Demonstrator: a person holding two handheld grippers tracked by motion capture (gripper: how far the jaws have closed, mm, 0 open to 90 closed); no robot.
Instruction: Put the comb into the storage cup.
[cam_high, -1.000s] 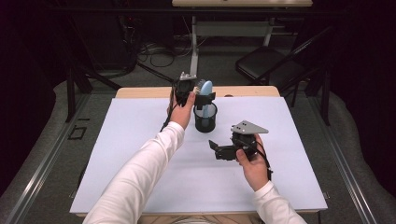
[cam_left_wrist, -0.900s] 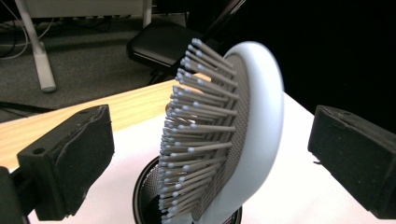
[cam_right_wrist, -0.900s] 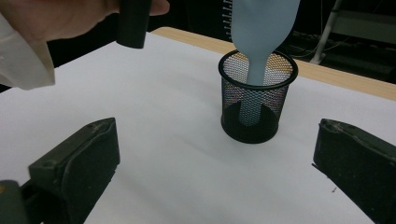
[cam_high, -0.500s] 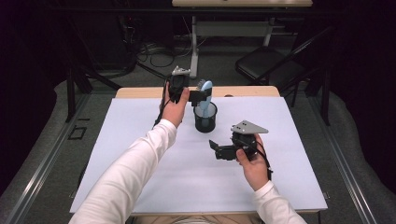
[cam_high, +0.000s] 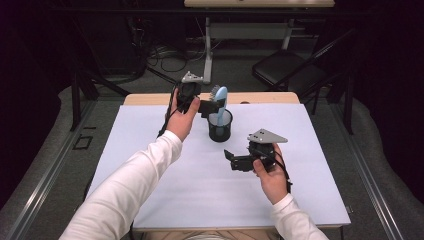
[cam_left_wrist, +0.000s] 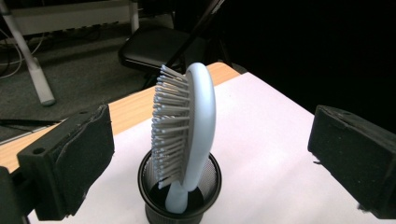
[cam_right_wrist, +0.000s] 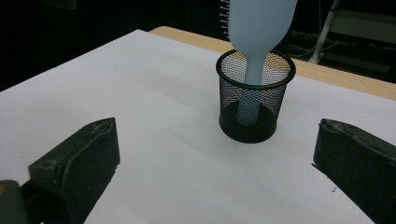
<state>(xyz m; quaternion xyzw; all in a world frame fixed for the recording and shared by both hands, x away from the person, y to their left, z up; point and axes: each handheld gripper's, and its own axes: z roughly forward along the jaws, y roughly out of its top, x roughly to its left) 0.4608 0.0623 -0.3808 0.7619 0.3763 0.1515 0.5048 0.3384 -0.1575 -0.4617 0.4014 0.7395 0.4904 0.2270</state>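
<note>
Fingers (cam_left_wrist: 70, 158) of the left gripper (cam_high: 207, 106) stand wide apart around the hairbrush (cam_left_wrist: 187, 135), upright in the mesh cup (cam_high: 220, 125); the right gripper (cam_high: 235, 161), near the cup, gapes empty.

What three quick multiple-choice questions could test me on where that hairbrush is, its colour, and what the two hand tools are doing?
1. Where is the hairbrush?
A. Flat on the table
B. Standing handle-down in the black mesh cup
C. Held in a hand

2. What colour is the hairbrush?
A. Red
B. Green
C. Pale blue

3. How do the jaws of the left gripper stand?
A. Open, on either side of the brush, not touching it
B. Clamped on the brush
C. Clamped on the cup rim

Answers: 1 B, its handle goes down into the cup. 2 C, body and bristles look pale blue. 3 A, gaps show on both sides in the left gripper view.
</note>
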